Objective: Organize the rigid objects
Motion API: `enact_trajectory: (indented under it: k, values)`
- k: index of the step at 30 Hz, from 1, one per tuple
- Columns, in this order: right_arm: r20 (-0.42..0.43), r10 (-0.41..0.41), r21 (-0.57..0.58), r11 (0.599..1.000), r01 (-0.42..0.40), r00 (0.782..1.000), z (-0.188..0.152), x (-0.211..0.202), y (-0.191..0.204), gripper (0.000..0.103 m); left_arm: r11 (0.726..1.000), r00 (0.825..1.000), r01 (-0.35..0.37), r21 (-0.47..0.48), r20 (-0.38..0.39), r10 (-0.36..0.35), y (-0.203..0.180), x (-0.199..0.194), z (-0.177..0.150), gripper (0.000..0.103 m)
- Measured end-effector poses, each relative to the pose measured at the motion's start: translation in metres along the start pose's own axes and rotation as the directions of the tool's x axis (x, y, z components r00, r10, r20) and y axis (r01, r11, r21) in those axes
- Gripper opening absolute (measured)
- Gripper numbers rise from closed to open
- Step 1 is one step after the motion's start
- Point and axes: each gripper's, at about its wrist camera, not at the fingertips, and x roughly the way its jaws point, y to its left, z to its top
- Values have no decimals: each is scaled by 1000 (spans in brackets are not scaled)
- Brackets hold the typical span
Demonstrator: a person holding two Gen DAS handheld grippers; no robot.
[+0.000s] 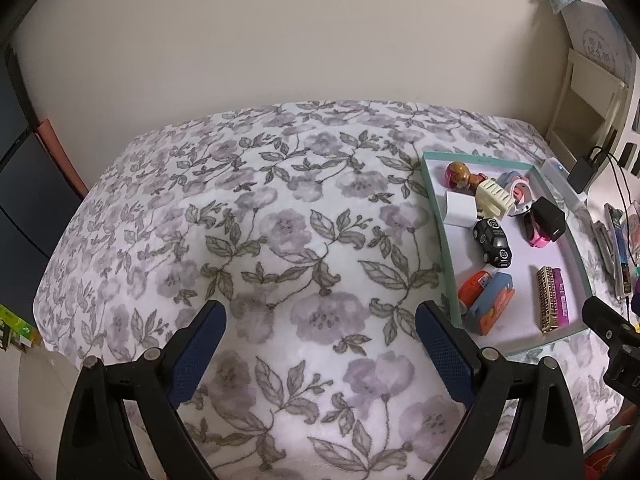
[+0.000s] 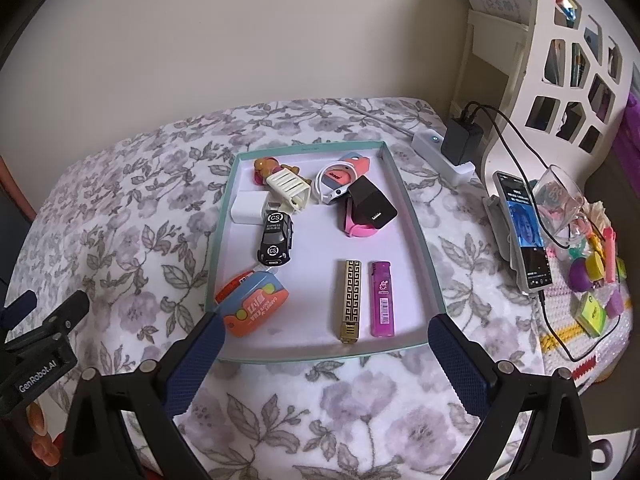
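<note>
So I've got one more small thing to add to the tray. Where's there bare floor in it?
The tray is barest mid-floor, bordered by the toy car, black charger and gold lighter. A narrower strip lies between the orange-blue case and gold lighter. The far end is crowded: figurine, cream clip, watch. Both tongs are open and empty.

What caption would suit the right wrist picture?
Open right gripper poised before a teal-rimmed cardboard tray holding a black toy car, gold patterned lighter and purple plastic lighter.
</note>
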Motion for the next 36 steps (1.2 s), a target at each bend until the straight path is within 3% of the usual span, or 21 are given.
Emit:
enact_trajectory:
  k: [36]
  values:
    - [-17,-9,-97,995,7,1000,3,10,18,103,1000,999,-14,12,-41,14,2,8,1,96]
